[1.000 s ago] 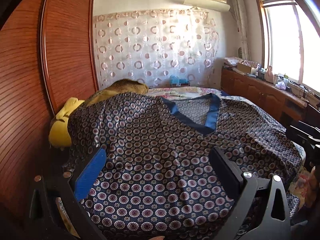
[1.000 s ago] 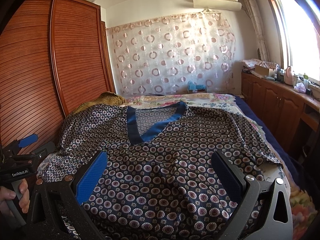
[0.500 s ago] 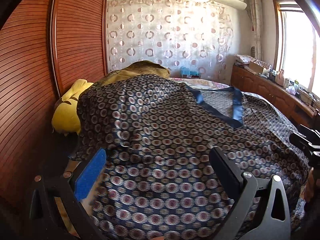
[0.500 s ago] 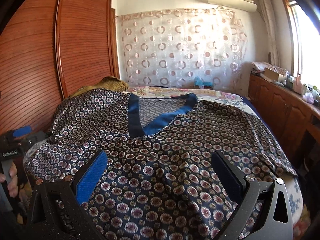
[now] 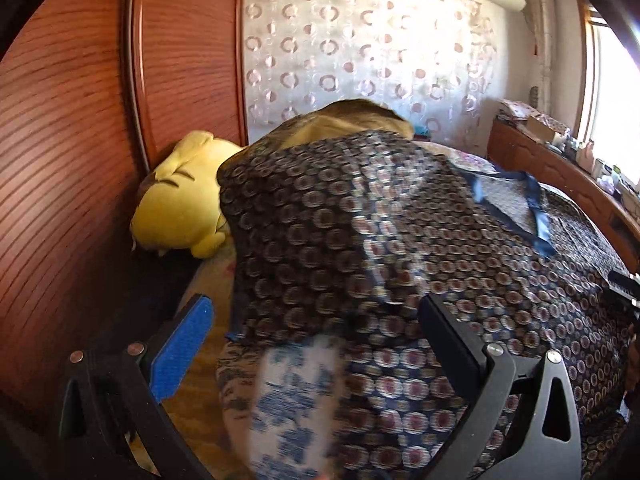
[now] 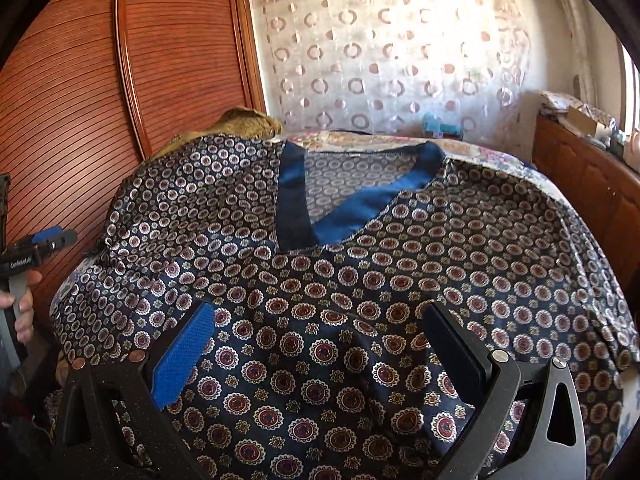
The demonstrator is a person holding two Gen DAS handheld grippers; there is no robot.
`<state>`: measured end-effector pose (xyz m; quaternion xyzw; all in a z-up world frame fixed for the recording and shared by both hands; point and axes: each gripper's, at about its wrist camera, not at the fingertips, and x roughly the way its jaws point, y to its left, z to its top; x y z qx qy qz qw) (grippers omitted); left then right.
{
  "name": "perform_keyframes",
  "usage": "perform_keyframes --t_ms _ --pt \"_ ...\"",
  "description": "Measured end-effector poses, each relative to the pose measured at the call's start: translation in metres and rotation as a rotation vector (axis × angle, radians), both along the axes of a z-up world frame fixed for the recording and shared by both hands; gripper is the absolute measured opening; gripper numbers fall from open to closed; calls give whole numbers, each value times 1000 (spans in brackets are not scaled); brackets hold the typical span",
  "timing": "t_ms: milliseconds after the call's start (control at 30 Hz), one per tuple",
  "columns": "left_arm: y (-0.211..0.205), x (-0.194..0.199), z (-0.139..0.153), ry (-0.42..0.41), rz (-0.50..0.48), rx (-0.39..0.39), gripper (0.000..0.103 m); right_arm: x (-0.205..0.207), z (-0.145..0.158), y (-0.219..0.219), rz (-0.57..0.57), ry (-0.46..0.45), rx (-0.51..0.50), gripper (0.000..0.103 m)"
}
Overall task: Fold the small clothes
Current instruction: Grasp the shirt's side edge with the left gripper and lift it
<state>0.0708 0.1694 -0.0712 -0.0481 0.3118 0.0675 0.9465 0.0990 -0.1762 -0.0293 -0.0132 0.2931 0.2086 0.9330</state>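
A dark blue patterned top [image 6: 360, 248] with a plain blue V-neck band [image 6: 352, 208] lies spread face up on the bed. My right gripper [image 6: 316, 328] is open and empty low over its lower middle. My left gripper [image 5: 312, 328] is open and empty at the garment's left edge [image 5: 320, 240], where the fabric is bunched and a blurred white and blue bedsheet [image 5: 296, 400] shows. The left gripper also shows at the left of the right wrist view [image 6: 44, 240], held in a hand.
A yellow plush toy [image 5: 180, 200] lies at the bed's left side against the wooden wardrobe [image 5: 72, 140]. An olive garment [image 6: 244, 122] lies at the head of the bed. A wooden cabinet [image 6: 588, 168] runs along the right under the window.
My left gripper has swung left and down to the garment's left edge, bringing the plush toy and bedsheet into view. My right gripper has moved closer and lower over the top.
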Motion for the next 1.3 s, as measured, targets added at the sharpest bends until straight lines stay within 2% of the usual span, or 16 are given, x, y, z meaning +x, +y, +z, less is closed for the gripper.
perform_keyframes --t_ms 267,467,567,667,733,767,833,900,933,1000,1200,1300 --pt "35 25 -24 99 18 -91 96 -3 2 1 -11 -11 -23 103" --pt "43 39 -46 198 15 -121 90 -2 1 11 -12 -15 -11 103" --pt "48 40 -49 197 4 -177 87 3 -1 14 -12 -15 -8 103" --pt "49 42 -48 188 -15 -210 75 4 -1 14 -13 -15 -11 103" --pt "48 43 -46 182 -35 -228 58 3 -1 15 -13 -16 -13 103" --pt "48 45 -45 182 -38 -229 54 4 -1 14 -12 -15 -13 103" --pt "46 46 -41 180 -48 -223 33 4 -1 14 -12 -15 -13 103" --pt "40 48 -37 186 -48 -173 22 4 -1 14 -12 -15 -13 103" --pt "33 47 -33 190 -35 -104 13 4 -1 14 -12 -15 -13 103" --pt "26 45 -29 186 -29 -42 6 4 0 14 -12 -15 -12 103" --pt "1 38 -3 137 -114 -21 3 4 -1 15 -10 -13 -10 103" --pt "0 38 6 114 -116 -12 3 4 -2 15 -11 -14 -9 103"
